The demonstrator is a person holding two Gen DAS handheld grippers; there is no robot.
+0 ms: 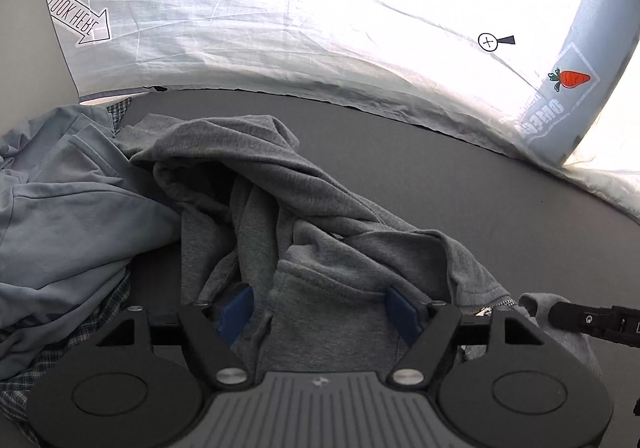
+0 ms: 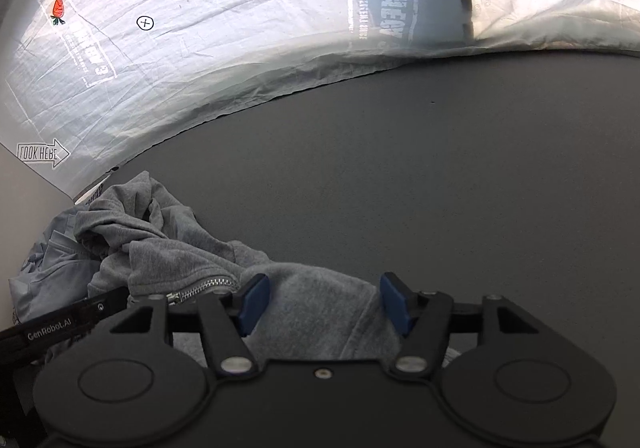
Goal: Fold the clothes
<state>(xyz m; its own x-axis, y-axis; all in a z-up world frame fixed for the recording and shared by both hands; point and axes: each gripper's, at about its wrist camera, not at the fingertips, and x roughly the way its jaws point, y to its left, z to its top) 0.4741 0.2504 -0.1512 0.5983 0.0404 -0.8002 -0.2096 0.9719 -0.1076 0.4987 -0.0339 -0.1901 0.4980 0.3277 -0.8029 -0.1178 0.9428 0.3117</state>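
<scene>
A crumpled grey zip-up sweatshirt (image 1: 256, 199) lies on the dark table (image 1: 400, 151). My left gripper (image 1: 320, 312) stands open just over its near hem, blue pads on either side of a fold of the cloth. In the right wrist view the same grey sweatshirt (image 2: 180, 248) stretches to the left, its metal zipper (image 2: 204, 286) beside the left pad. My right gripper (image 2: 324, 302) is open too, with a grey fold lying between its pads. The right gripper's black body (image 1: 588, 322) shows at the right edge of the left wrist view.
A light blue garment (image 1: 64, 215) and a checked cloth (image 1: 24, 380) are piled to the left of the sweatshirt. A white printed sheet (image 2: 200, 47) with carrots and arrows hangs behind the table. Bare dark table (image 2: 440, 187) spreads to the right.
</scene>
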